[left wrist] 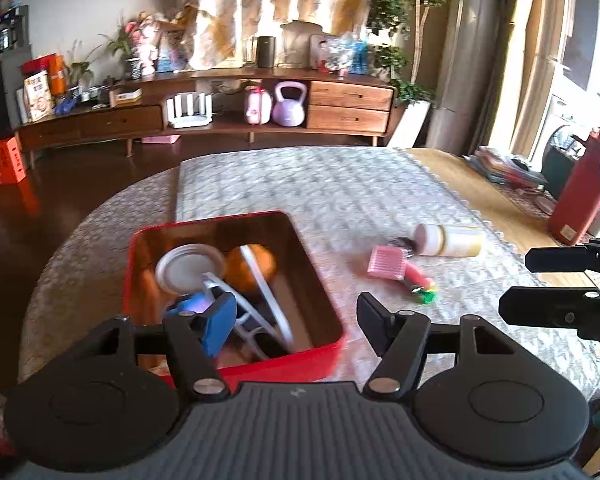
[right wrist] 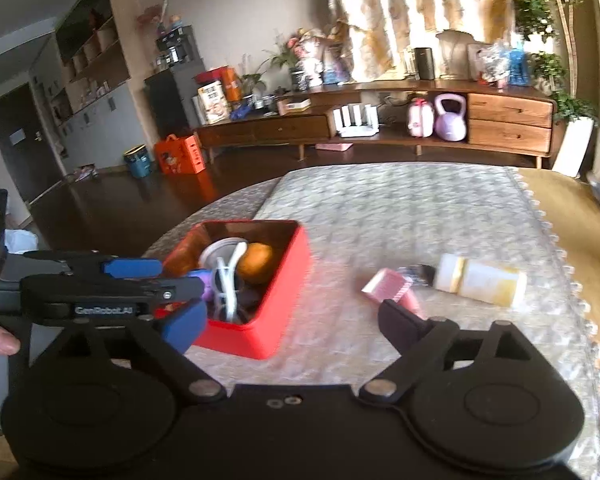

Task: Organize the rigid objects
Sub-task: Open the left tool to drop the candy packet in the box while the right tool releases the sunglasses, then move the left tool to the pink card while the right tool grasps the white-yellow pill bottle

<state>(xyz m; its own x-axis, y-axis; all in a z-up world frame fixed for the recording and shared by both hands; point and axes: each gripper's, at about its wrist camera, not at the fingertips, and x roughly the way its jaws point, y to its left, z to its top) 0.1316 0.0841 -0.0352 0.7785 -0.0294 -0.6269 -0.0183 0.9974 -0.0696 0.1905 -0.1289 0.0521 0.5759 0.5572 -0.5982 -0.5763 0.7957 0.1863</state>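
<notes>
Both sets of fingers are spread apart with nothing between them: the left gripper [left wrist: 296,320] hangs over the near right corner of the red tin [left wrist: 236,366], and the right gripper [right wrist: 290,320] sits just to the right of the tin, over bare tabletop [right wrist: 380,208].

Still out on the tabletop, right of the tin and toward the fringed right edge: one white bottle [right wrist: 480,278] lying on its side, one pink comb-like thing [right wrist: 384,286], and a dark bit wedged between them I can't make out. There's also a red and green piece [left wrist: 420,284] touching the pink one; it may be its handle or a separate toy.

In the tin I count one round silver lid [left wrist: 190,268], one orange ball-ish thing [left wrist: 252,266], one white wire stand [left wrist: 260,296] and one purple-blue item [left wrist: 196,304].

What worries me: the bottle is round and on its side, so a sloppy pinch could roll it toward that fringed edge. The leftovers are bunched up, so grabbing one probably drags another. And the tin's already crowded, with the stand poking up, so a drop could bounce out.
</notes>
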